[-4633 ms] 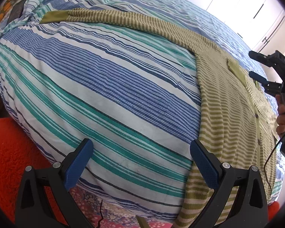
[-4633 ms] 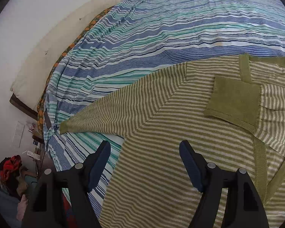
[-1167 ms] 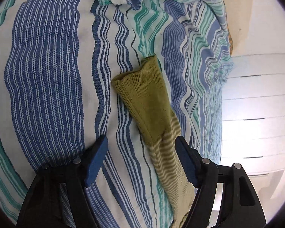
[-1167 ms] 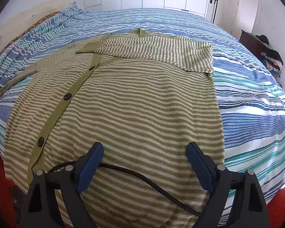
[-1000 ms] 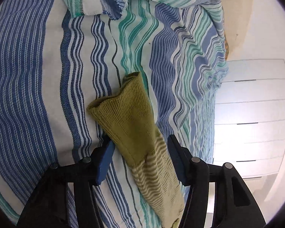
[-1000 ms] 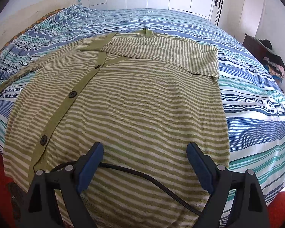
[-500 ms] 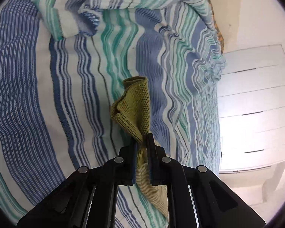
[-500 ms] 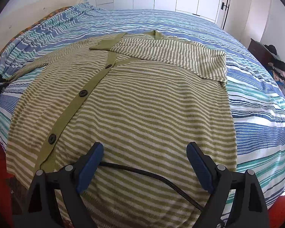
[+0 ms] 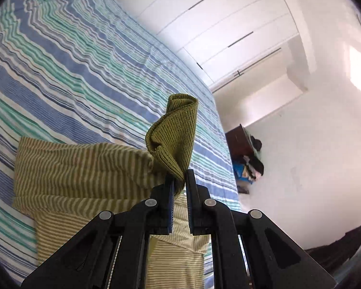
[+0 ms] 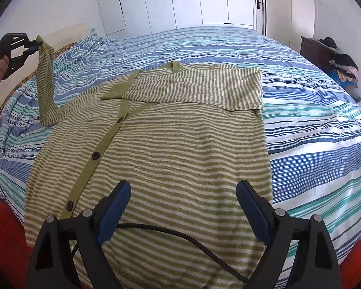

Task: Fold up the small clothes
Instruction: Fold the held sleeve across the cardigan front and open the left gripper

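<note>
A green-and-white striped cardigan (image 10: 180,144) lies flat on the striped bed, buttons up, with its right sleeve folded across the chest (image 10: 199,86). My left gripper (image 9: 179,183) is shut on the plain green cuff (image 9: 175,134) of the left sleeve and holds it up in the air. In the right wrist view the left gripper (image 10: 33,44) is at the far left, with the sleeve (image 10: 44,82) hanging from it down to the bed. My right gripper (image 10: 183,207) is open and empty, just above the cardigan's hem.
The blue, teal and white striped bedspread (image 10: 312,125) covers the whole bed. A black cable (image 10: 180,238) lies across the hem. A dark cabinet with piled clothes (image 10: 334,57) stands at the right wall. White wardrobe doors (image 10: 180,2) are behind the bed. A red rug (image 10: 2,228) is below.
My left gripper shut on the sleeve cuff, lifted it off the bed and swung towards the cardigan's body. The right gripper stayed open over the hem.
</note>
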`<control>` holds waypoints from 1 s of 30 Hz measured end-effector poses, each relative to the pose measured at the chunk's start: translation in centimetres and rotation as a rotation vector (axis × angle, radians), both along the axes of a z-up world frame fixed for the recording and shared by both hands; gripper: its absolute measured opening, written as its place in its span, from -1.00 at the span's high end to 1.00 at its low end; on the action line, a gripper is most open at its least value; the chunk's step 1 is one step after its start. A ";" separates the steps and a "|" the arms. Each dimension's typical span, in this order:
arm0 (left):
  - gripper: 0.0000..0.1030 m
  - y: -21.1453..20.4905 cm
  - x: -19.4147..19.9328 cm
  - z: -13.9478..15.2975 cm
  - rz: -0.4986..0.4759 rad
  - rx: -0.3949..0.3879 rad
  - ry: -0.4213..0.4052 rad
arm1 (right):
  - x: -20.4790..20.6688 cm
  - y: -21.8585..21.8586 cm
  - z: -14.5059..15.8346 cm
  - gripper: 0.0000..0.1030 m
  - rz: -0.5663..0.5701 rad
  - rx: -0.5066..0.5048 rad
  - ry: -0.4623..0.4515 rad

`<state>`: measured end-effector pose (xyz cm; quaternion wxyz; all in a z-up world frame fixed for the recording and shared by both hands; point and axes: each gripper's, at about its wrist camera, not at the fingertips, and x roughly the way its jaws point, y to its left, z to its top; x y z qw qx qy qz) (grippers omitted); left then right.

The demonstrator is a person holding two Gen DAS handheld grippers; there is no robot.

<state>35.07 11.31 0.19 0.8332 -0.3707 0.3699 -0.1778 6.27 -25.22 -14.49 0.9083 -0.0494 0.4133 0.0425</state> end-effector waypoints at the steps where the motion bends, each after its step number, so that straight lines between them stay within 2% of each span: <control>1: 0.86 -3.6 1.0 -0.1 -0.046 0.025 -0.002 | 0.0 -0.6 0.3 -0.72 -0.013 0.017 -0.005; 3: 0.83 -9.9 2.7 -1.1 -0.123 0.066 0.016 | 0.1 -1.7 0.6 -0.73 -0.042 0.052 -0.009; 4: 0.59 -12.8 3.2 -2.1 -0.159 0.093 0.049 | 0.2 -2.3 0.7 -0.73 -0.059 0.069 -0.009; 5: 0.04 -15.3 3.8 -3.3 -0.197 0.124 0.099 | 0.3 -2.9 0.7 -0.73 -0.076 0.087 -0.008; 6: -0.19 -17.0 4.2 -4.6 -0.212 0.166 0.158 | 0.4 -3.4 0.8 -0.74 -0.092 0.103 -0.006; 7: -0.26 -18.0 4.1 -5.8 -0.203 0.202 0.198 | 0.4 -3.9 0.8 -0.74 -0.108 0.117 -0.005; 11: -0.30 -16.2 1.5 -9.0 -0.160 0.175 0.243 | 0.7 -5.5 1.0 -0.74 -0.153 0.173 -0.005; 13: -0.31 -13.2 -0.2 -9.9 -0.096 0.218 0.247 | 0.8 -6.2 0.9 -0.76 -0.171 0.194 -0.001; 15: -0.32 -9.3 -0.7 -10.9 -0.016 0.309 0.256 | 1.0 -6.6 0.6 -0.77 -0.185 0.210 0.014; 17: -0.32 -5.8 -0.6 -12.4 0.065 0.467 0.285 | 1.3 -6.6 0.1 -0.77 -0.194 0.219 0.033; 19: -0.31 -3.1 -0.7 -14.7 0.100 0.602 0.338 | 1.4 -6.3 -0.2 -0.77 -0.190 0.213 0.049; 20: -0.30 -1.9 -1.0 -16.0 0.104 0.645 0.370 | 1.5 -6.3 -0.2 -0.77 -0.184 0.214 0.053; 23: -0.27 0.2 -2.5 -20.0 0.052 0.704 0.443 | 1.4 -6.1 0.9 -0.77 -0.160 0.243 0.041; 27: -0.29 0.5 -6.0 -20.4 -0.039 0.777 0.363 | 2.5 -5.7 2.7 -0.77 -0.116 0.265 0.078; 30: -0.28 1.5 -9.7 -19.1 -0.066 0.778 0.310 | 5.7 -5.0 4.5 -0.77 -0.063 0.314 0.155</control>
